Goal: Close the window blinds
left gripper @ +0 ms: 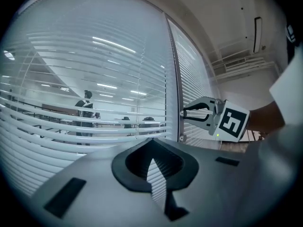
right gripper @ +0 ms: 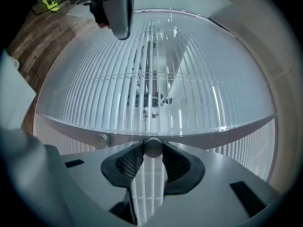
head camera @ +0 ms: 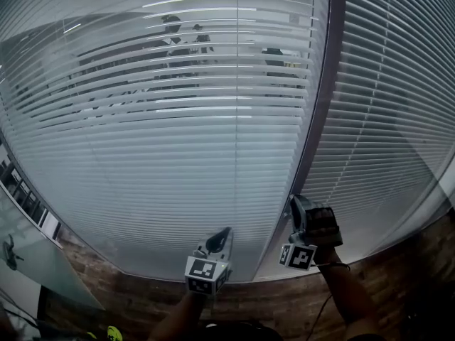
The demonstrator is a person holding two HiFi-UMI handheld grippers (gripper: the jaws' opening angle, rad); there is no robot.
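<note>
Beyond the white horizontal-slat window blinds (head camera: 178, 162), whose upper slats stand partly open, figures blur behind the glass. The thin pale tilt rod (right gripper: 152, 146) is hard to spot beside the dark upright frame (head camera: 321, 119). The right gripper (head camera: 296, 204), level and rolled sideways, clamps that rod near the blinds' bottom edge. The left gripper (head camera: 226, 231), well apart from it, points level with its tips together, holding nothing.

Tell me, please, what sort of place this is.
Probably an office: wide slatted blinds fill the view, and through the slats ceiling strip lights and a standing person show in a room beyond.
</note>
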